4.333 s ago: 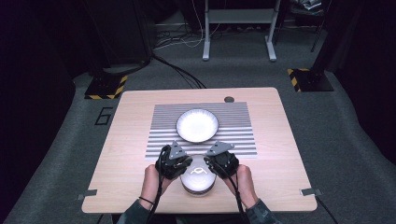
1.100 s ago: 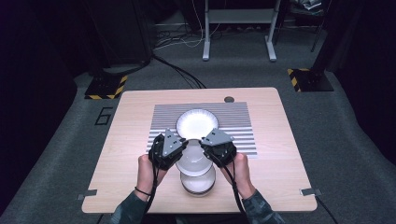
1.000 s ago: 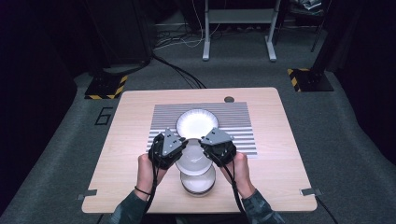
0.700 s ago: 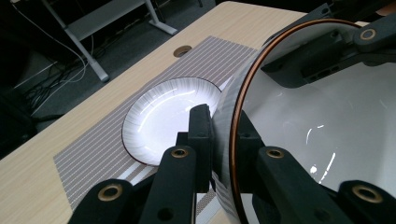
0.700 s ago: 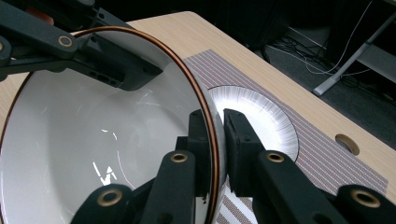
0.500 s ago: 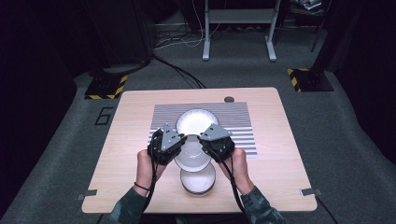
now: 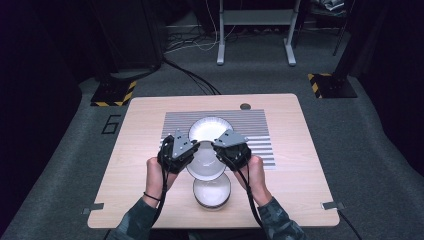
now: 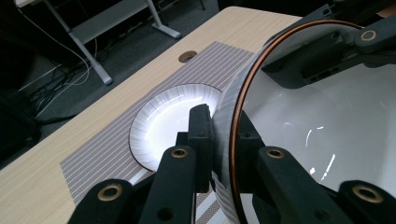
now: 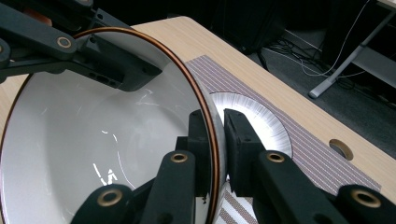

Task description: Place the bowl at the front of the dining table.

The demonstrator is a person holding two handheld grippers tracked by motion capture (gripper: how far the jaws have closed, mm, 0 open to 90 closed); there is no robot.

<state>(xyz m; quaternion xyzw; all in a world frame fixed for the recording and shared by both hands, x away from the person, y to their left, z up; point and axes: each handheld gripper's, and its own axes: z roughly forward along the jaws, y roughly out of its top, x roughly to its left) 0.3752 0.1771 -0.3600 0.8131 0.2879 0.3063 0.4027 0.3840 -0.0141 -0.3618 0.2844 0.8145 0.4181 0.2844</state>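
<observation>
A white bowl point(image 7: 206, 162) with a brown rim is held up above the table between both grippers. My left gripper point(image 7: 181, 151) is shut on its left rim point(image 8: 233, 140), one jaw inside and one outside. On the opposite rim point(image 9: 212, 135) my right gripper point(image 7: 229, 149) is shut the same way. A white plate point(image 7: 207, 127) lies on the striped mat point(image 7: 255, 131) just beyond the held bowl. A second white bowl point(image 7: 212, 192) sits on the table near the front edge, below the held one.
The wooden table point(image 7: 130, 165) has a round cable hole point(image 7: 245, 106) at its far edge. Cables and a metal stand point(image 7: 255, 20) lie on the dark floor beyond. Bare wood lies to the left and right of the mat.
Both grippers took the upper bowl off the bowl at the front edge and have carried it up and away from the person, toward the plate.
</observation>
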